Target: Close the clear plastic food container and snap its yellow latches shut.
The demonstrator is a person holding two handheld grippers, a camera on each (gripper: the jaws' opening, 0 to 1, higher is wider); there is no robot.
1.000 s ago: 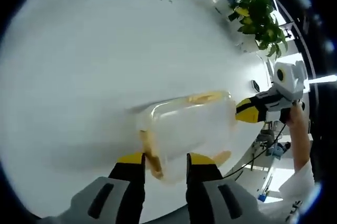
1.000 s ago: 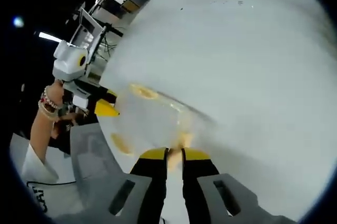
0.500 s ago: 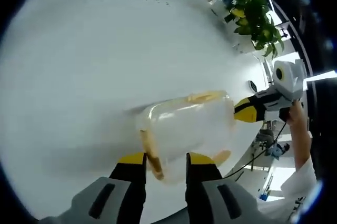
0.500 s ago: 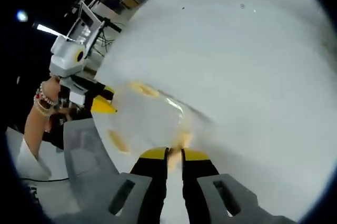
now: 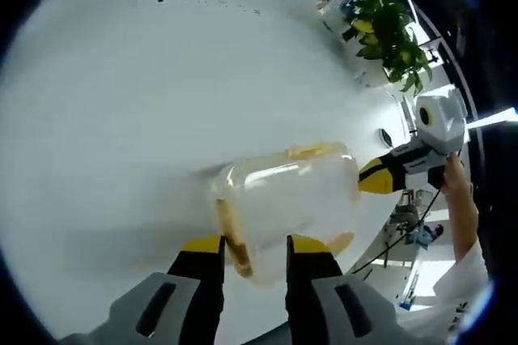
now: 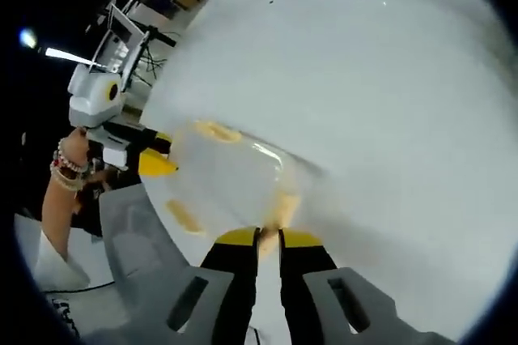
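Left gripper view: the left gripper (image 5: 253,245) rises from 6 o'clock, its jaws parted a moderate way, one on either side of the near end of the container (image 5: 285,206), which lies on the white table (image 5: 146,102) just below centre. A yellow latch (image 5: 231,230) on that end sits between the jaws, close to the left one; whether the jaws touch it or the container cannot be told. Another latch (image 5: 314,151) shows along the container's far edge at 1 o'clock from its middle, and a third (image 5: 340,241) at its lower right. The right gripper (image 5: 374,176) comes in from 3 o'clock, its yellow tip against the container's far end, held by a hand (image 5: 450,179). A plant (image 5: 387,27) stands at 2 o'clock by the table edge

Right gripper view: the right gripper (image 6: 267,237) rises from 6 o'clock, jaws nearly together with a thin gap, pinching a latch (image 6: 279,209) on the container's (image 6: 227,179) near end. The container lies at the centre-left of the table (image 6: 388,102). The left gripper (image 6: 154,164) meets its far end from 9 o'clock, held by a hand (image 6: 69,159) with a bead bracelet (image 6: 65,168)
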